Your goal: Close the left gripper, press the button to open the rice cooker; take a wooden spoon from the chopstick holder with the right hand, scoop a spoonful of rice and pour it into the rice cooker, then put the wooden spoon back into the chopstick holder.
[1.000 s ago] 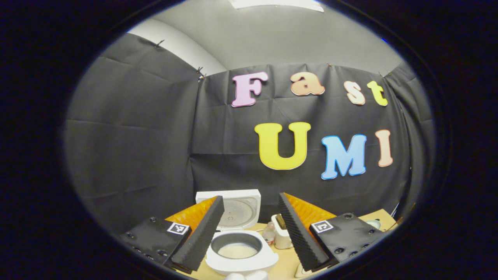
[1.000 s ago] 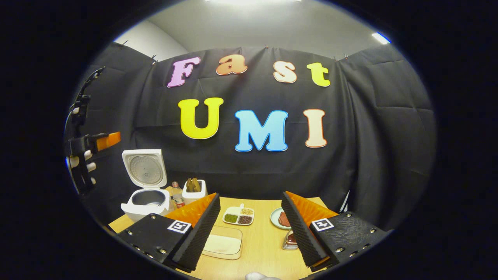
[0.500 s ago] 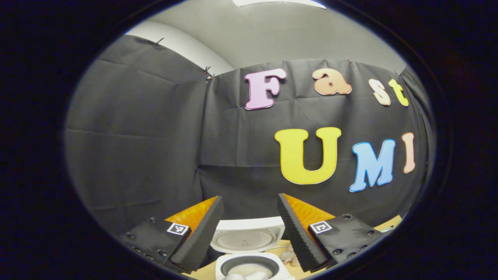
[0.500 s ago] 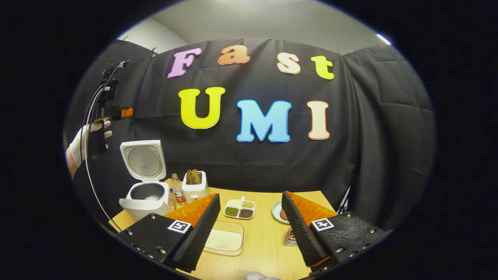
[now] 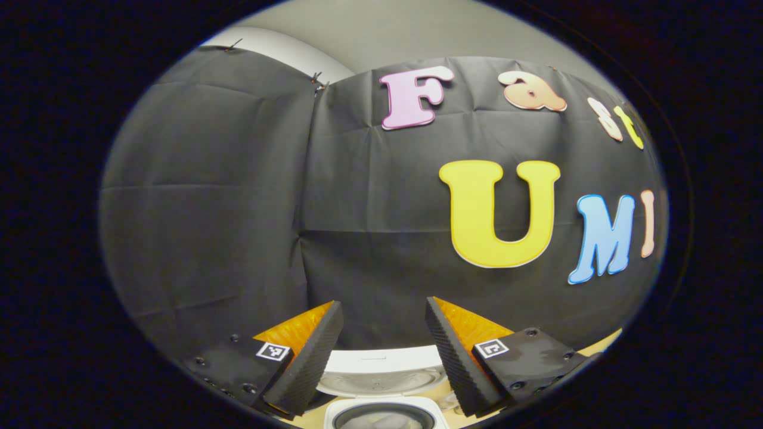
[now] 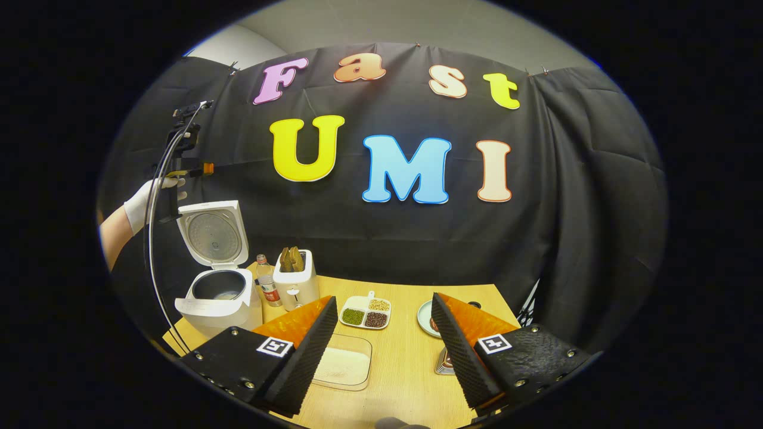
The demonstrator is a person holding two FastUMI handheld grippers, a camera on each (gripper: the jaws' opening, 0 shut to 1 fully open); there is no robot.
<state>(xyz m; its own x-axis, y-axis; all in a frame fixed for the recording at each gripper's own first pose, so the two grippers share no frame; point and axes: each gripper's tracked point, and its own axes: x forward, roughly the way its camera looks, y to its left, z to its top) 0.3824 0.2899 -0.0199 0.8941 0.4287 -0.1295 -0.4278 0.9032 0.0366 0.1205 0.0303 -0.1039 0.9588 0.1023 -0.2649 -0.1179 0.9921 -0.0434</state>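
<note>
Rice cooker (image 6: 216,280): white, boxy w/ rounded corners, lid up and leaning back, dark inner pot exposed w/ a pale layer at the bottom. Sits at far left of the surface (image 6: 405,363). Button step looks done.

Chopstick holder (image 6: 296,285): white, upright, just right of the cooker, small bottle (image 6: 267,288) between them. Brown wooden handles stick out the top; can't tell which is the spoon.

Handling est.: wooden spoon = light, stiff, dry, not fragile; grain should give decent friction on ridged pads. Take it on the upper handle where it clears the holder rim, lift straight up so the holder doesn't tip. Rice = loose, spills if the bowl tilts.

Clear rice tray (image 6: 344,368): shallow, pale rice inside, near edge of surface, between the right claw's fingers in view.

Right claw (image 6: 383,348): wide, empty, over near edge.
Left claw (image 5: 381,348): wide, empty, above the open cooker (image 5: 381,381).
</note>
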